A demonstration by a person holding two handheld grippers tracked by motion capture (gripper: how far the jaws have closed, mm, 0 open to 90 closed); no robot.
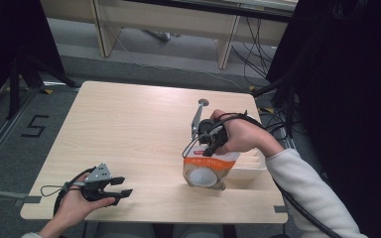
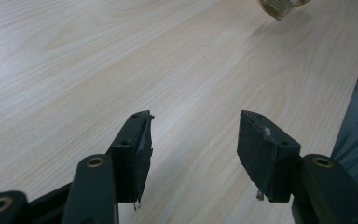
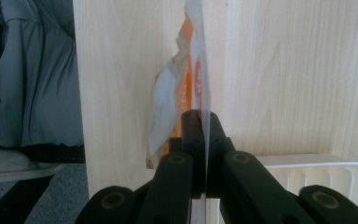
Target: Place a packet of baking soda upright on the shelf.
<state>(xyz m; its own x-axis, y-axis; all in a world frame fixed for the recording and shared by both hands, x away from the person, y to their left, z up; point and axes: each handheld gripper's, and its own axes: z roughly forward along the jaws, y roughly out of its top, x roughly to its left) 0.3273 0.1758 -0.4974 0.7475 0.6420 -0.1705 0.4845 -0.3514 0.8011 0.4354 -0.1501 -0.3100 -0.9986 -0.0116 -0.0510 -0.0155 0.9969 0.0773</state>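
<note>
In the high view a pale wooden table (image 1: 129,134) carries an orange and white pouch (image 1: 206,169) standing near its front right part, just beside a white slotted rack (image 1: 248,167) at the table's right edge. The person's right hand (image 1: 240,135) comes in from the right, its white sleeve (image 1: 307,191) bent at the elbow, and holds the right gripper (image 1: 209,150) pointing down onto the pouch's top edge. At the front left corner the left hand (image 1: 74,206) lies palm up at the table's edge and cradles the left gripper (image 1: 121,187), which points to the right, low over the wood, with its jaws parted and nothing between them; a grey three-cornered plate (image 1: 99,173) sits on top of it. The two grippers are well apart. In the left gripper view the left gripper (image 2: 193,140) shows its two black jaws standing wide apart over bare table (image 2: 121,56), and the bottom of the pouch (image 2: 282,7) is cut off by the upper right edge, far ahead. In the right gripper view the right gripper (image 3: 201,123) has its jaws pressed together on the thin top edge of the pouch (image 3: 172,107), whose crumpled body hangs away beyond the jaws against the table (image 3: 279,70); the rack (image 3: 326,175) shows at the lower right, and grey fabric (image 3: 37,70) lies past the table's edge at the left.
</note>
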